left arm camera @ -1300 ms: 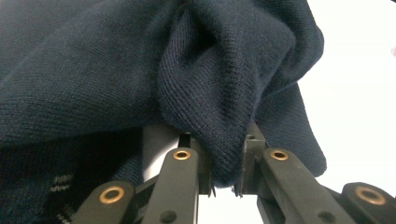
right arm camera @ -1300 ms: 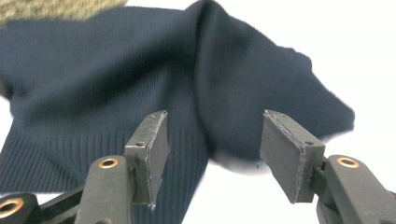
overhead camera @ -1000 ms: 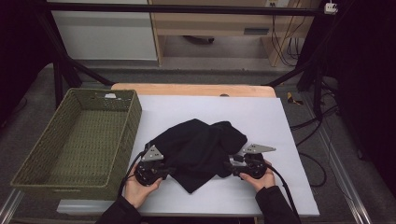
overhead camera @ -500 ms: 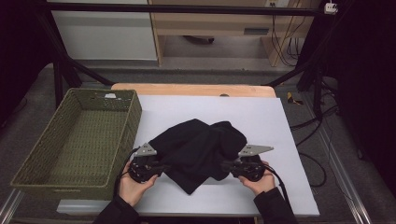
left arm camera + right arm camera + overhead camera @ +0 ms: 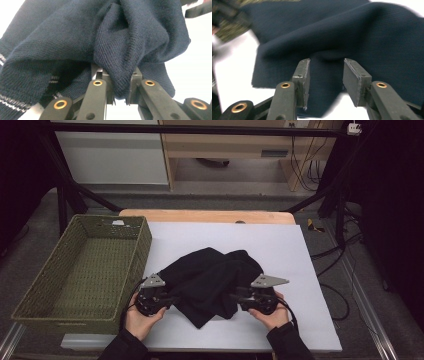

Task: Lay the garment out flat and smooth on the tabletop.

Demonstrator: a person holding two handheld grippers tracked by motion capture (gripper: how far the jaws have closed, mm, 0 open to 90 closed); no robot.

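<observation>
Left claw [image 5: 120, 97] pinches a fold of the navy sweater [image 5: 210, 280] bunched mid-desk [image 5: 300, 250], anchoring it; right claw [image 5: 325, 82] has just been opening, pads spread, nothing clamped, likely hunting a fresh hold beside the wicker basket [image 5: 80, 270].

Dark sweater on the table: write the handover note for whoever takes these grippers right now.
Left gripper: shut on a fold of the dark sweater, at its left edge.
Right gripper: jaws have just been opening; cloth lies between them, pads not pressing it.
Sweater: bunched mid-table on the white sheet, not flat or folded.
Green basket: at the table's left, nothing in it.
Left to do, probably: regrip the right side, spread or fold, perhaps into the basket.
</observation>
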